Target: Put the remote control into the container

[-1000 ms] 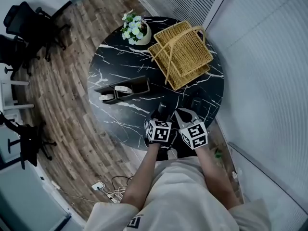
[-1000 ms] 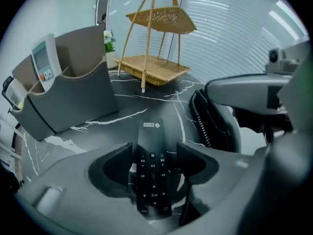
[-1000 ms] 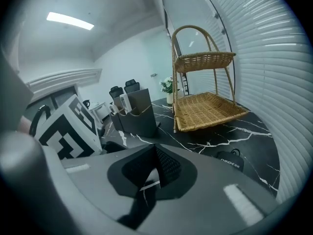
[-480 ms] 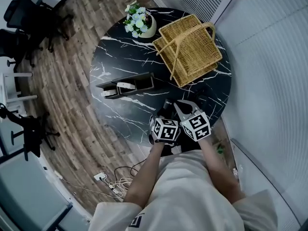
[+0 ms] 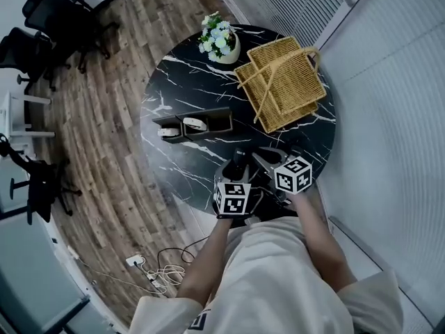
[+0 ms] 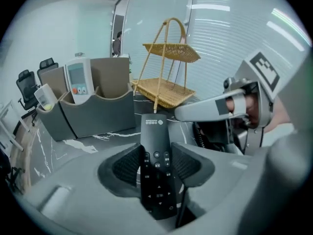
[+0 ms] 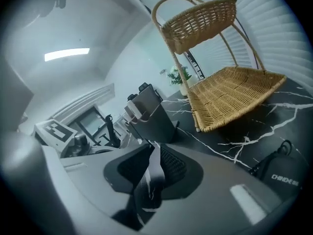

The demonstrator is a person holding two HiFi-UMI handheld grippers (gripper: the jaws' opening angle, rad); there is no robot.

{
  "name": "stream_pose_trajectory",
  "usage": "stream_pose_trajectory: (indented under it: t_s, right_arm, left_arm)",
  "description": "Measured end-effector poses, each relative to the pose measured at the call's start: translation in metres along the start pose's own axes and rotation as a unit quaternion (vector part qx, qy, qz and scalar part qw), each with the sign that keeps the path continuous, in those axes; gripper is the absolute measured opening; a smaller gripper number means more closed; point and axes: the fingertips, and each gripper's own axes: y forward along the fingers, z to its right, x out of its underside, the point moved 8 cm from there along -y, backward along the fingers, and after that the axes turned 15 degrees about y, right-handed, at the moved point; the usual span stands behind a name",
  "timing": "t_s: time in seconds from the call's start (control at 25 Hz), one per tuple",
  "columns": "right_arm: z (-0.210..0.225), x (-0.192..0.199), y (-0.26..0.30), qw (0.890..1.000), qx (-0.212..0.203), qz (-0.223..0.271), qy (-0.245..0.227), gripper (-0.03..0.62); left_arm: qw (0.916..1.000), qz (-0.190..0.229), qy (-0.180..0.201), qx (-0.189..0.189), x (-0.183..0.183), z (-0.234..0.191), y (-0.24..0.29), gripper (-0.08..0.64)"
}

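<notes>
The left gripper point(image 6: 156, 150) has its jaws pinched on the black remote control point(image 6: 156, 177), whose top end sticks out past the fingertips. The right gripper point(image 7: 154, 153), just beside it, has just been opening its jaws to a narrow, empty gap. The grey container point(image 6: 95, 115) stands ahead of the left fingertips, well apart, on the black table point(image 5: 182, 174).

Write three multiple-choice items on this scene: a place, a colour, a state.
1. The flower pot stands on the table: A at its far edge, beside the wicker basket; B at its near edge; C at its centre.
2. The remote control in the left claw is: A white; B black; C red.
3. The left claw is: A open, empty; B shut on the remote control; C out of view.
Answers: 1 A, seen in the head view; 2 B, its body is black; 3 B, the pads press its sides.
</notes>
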Motion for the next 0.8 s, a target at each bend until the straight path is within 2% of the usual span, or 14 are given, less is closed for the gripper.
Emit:
stream_pose_trajectory:
  t_s: [0.12, 0.28, 0.36, 0.48, 0.56, 0.68, 0.8]
  right_arm:
    - [-0.011, 0.0, 0.003, 0.999, -0.045, -0.008, 0.02, 0.114]
    - [-0.023, -0.001, 0.011, 0.993, -0.102, -0.029, 0.06, 0.141]
    - [-0.031, -0.001, 0.016, 0.989, -0.125, -0.044, 0.061, 0.161]
    - [-0.05, 0.0, 0.024, 0.98, -0.174, -0.084, 0.047, 0.189]
    - [-0.063, -0.001, 0.029, 0.974, -0.198, -0.103, 0.028, 0.188]
    - [-0.078, -0.007, 0.03, 0.971, -0.217, -0.105, 0.009, 0.139]
    - [-0.091, -0.01, 0.028, 0.962, -0.249, -0.111, 0.007, 0.096]
  left_arm:
    - [0.9996, 0.026, 0.005, -0.009, -0.001, -0.003, -0.016, 0.204]
    - [0.9985, 0.051, 0.001, -0.019, 0.0, -0.007, -0.035, 0.204]
    - [0.9975, 0.066, 0.006, -0.026, -0.001, -0.008, -0.044, 0.204]
    - [0.9935, 0.098, 0.041, -0.04, -0.006, -0.008, -0.06, 0.204]
    - [0.9901, 0.12, 0.056, -0.047, -0.008, -0.009, -0.07, 0.204]
    - [0.9858, 0.15, 0.056, -0.052, -0.011, -0.011, -0.084, 0.204]
    - [0.9794, 0.173, 0.075, -0.071, -0.011, -0.012, -0.096, 0.206]
